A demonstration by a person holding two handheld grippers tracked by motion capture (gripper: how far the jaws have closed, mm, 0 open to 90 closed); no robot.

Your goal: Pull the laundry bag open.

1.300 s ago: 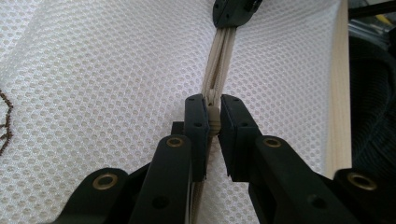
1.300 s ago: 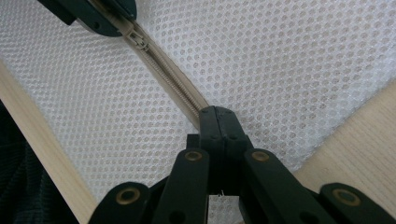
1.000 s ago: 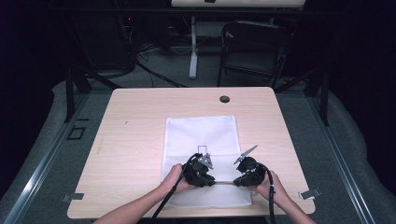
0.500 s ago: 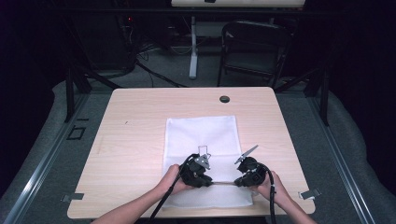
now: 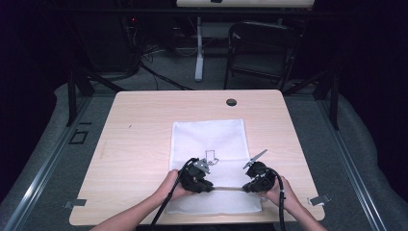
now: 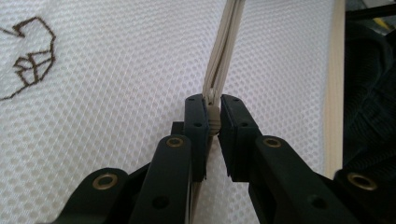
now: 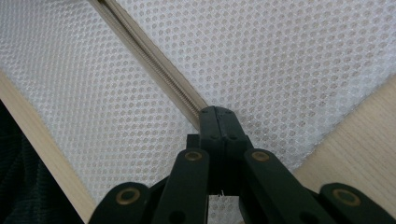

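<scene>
Near tabletop edge: a white mesh bag [image 5: 211,163] lies flat, its zipper [image 5: 226,188] running parallel to that edge, between the two grippers. Left gripper [image 6: 212,122]: jaws clenched on the zipper pull [image 6: 213,119], which stands pinched between the pads; the zipper tape leads straight ahead from the jaw tips. Right gripper [image 7: 218,122]: jaws pressed together on the zipper's far end, with the closed teeth [image 7: 159,70] running away from the tips toward the left gripper. In the high view the left gripper [image 5: 196,176] and right gripper [image 5: 256,179] sit at opposite ends of the zipper line, each in one of the person's hands. Key relation: the zipper's long axis lies along the line joining the two grippers, so any travel of the pull would likely be along that line, the right gripper serving as anchor. Beyond: the bag's printed outline figure [image 5: 210,158], then bare tabletop [image 5: 144,125] toward the far edge.
</scene>
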